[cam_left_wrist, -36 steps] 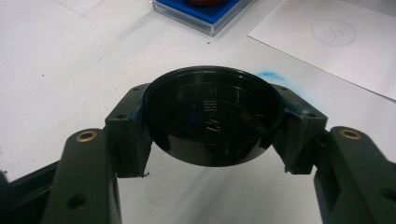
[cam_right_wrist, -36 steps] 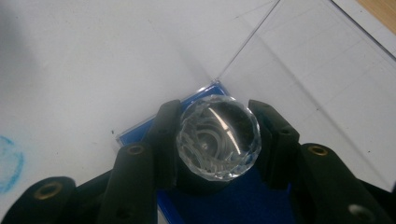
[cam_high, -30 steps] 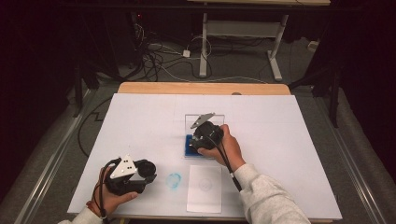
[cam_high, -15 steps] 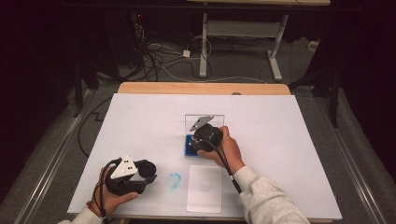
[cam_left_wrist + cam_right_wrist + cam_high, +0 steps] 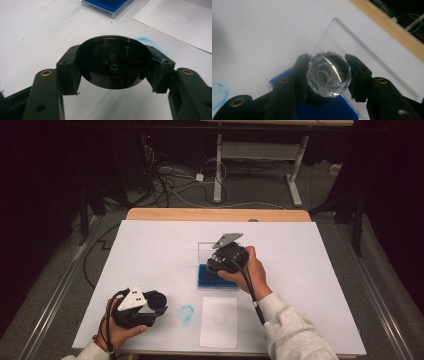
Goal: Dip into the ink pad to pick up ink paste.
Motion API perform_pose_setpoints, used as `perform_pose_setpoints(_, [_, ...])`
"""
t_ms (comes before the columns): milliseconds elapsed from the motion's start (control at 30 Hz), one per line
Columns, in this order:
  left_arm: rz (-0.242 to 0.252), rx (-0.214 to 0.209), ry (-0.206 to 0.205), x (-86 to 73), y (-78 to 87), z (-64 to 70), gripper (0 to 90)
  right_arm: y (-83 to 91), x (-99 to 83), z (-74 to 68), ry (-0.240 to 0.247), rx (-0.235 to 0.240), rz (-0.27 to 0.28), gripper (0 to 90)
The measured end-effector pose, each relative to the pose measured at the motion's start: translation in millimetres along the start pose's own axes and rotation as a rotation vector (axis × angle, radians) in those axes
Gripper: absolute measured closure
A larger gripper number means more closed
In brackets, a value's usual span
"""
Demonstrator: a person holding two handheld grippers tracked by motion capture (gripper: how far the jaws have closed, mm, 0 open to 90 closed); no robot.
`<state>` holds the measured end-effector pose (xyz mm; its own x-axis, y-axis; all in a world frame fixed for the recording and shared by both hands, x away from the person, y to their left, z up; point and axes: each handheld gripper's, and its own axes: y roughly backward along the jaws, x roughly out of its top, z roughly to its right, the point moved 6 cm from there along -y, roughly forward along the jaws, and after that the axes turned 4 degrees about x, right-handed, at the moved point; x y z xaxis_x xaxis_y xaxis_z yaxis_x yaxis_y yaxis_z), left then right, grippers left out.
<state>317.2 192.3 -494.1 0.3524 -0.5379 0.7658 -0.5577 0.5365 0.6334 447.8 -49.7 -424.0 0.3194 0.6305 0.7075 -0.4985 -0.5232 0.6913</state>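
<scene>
Holding its faceted clear-glass-topped stamp (image 5: pixel 329 73), your right gripper (image 5: pixel 229 257) has edged nearer the blue ink pad in its clear case (image 5: pixel 216 276), ready to ink, while your left gripper (image 5: pixel 113 65) clamps a round black lid (image 5: pixel 113 63)

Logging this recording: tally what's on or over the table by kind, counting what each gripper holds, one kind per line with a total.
Handheld grippers: 2 (left, right)
Black round lid in the left gripper: 1
Faceted clear knob in the right gripper: 1
Clear case with blue pad: 1
White card with faint circle: 1
Blue smudge: 1
Total: 7
</scene>
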Motion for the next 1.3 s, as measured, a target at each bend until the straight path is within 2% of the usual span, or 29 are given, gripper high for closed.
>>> perform_pose_setpoints(200, [0.000, 0.002, -0.009, 1.1, 0.1, 1.1, 36.5, 38.8, 14.1, 8.8, -0.002, -0.010, 0.083, 57.4])
perform_pose_setpoints(367, [-0.011, 0.006, -0.030, 1.5, -1.6, -0.1, 36.5, 63.5, 21.8, 11.7, 0.017, -0.018, 0.118, 57.4])
perform_pose_setpoints(400, [-0.008, 0.001, -0.013, 1.7, -2.0, 1.7, 36.5, 67.0, 23.0, 12.1, 0.021, -0.022, 0.121, 57.4])
perform_pose_setpoints(600, [-0.011, -0.002, -0.014, 1.4, -3.0, 2.3, 36.5, 80.8, 25.7, 13.4, 0.036, -0.034, 0.144, 57.5])
perform_pose_setpoints(667, [-0.012, -0.002, -0.013, 1.2, -3.0, 2.3, 36.5, 82.5, 25.4, 11.9, 0.052, -0.051, 0.154, 57.5])
perform_pose_setpoints(767, [-0.014, -0.001, -0.014, 1.0, -3.0, 1.7, 36.5, 79.8, 23.1, 9.2, 0.056, -0.043, 0.149, 57.5])
perform_pose_setpoints(967, [-0.014, -0.001, -0.013, 0.8, -2.9, 1.9, 36.5, 61.9, 10.9, 7.4, 0.044, -0.015, 0.095, 57.5])
perform_pose_setpoints(1200, [-0.015, 0.002, -0.012, 0.4, -3.1, 1.2, 36.5, 32.1, -11.5, 8.4, 0.004, 0.015, 0.010, 57.5])
perform_pose_setpoints(1300, [-0.015, -0.001, -0.012, 0.3, -3.4, 1.5, 36.5, 18.7, -22.0, 8.1, 0.004, 0.014, -0.028, 57.5])
